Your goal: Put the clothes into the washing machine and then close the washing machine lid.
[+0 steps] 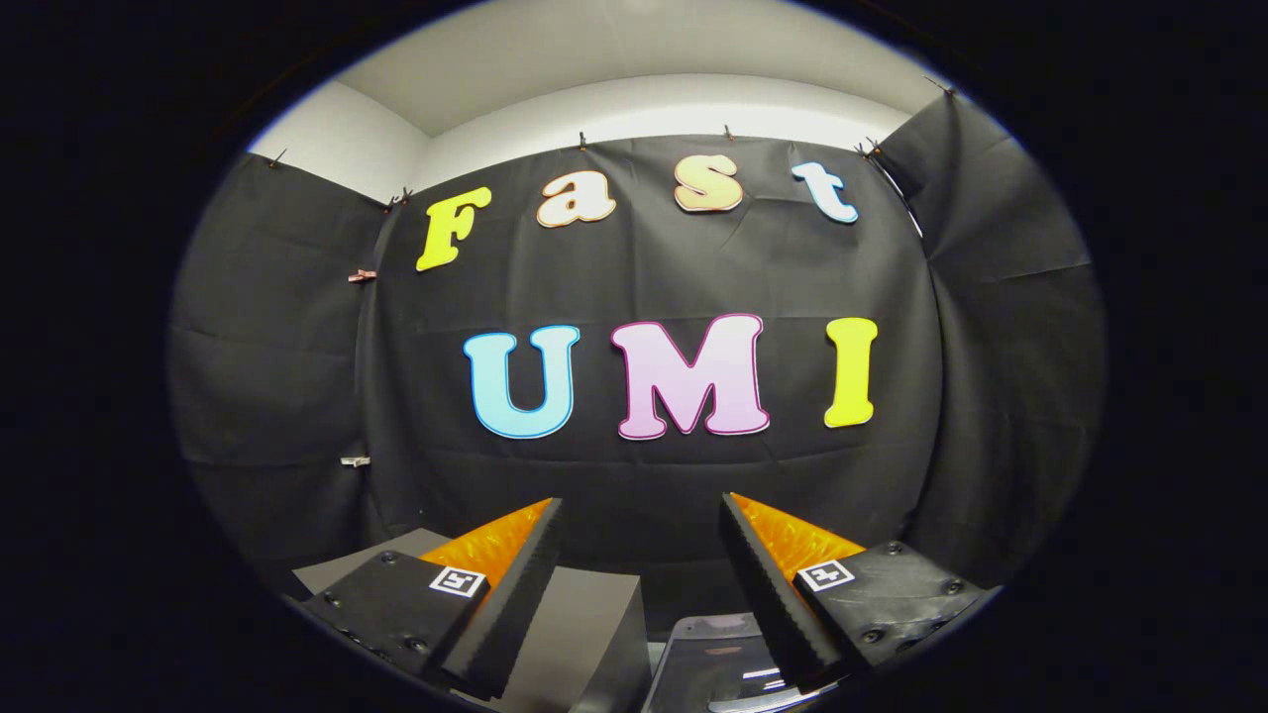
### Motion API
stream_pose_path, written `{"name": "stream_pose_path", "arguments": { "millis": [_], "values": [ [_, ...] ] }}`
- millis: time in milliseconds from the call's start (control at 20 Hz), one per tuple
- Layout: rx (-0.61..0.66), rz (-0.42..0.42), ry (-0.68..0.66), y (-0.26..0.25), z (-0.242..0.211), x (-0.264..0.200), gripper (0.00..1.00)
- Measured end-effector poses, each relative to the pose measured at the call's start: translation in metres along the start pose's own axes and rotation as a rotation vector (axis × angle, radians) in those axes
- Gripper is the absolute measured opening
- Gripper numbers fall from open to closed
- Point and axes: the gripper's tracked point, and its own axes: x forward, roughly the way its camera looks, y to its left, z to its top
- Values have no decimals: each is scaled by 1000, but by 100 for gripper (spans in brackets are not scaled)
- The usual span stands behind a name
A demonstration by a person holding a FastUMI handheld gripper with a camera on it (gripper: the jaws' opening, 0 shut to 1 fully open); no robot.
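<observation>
Fingers of the hand-held gripper [644, 584] are standing wide apart, holding nothing, hovering above the grey worktop [584, 634]; descending from here is risking a blind, missed grab.

Light falls from above, brightest on the pale ceiling [634, 59], while the dark cloth wall [654, 267] stays dim but sharp. Fisheye distortion bends straight lines near the rim. Small glare streaks the glossy surface [728, 663] below the spread tool [642, 535].
</observation>
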Motion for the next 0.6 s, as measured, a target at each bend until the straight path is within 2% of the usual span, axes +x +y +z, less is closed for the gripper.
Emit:
{"name": "stream_pose_path", "arguments": {
  "millis": [600],
  "values": [
    [5,-4,-4,-1,1,2,98]
  ]
}}
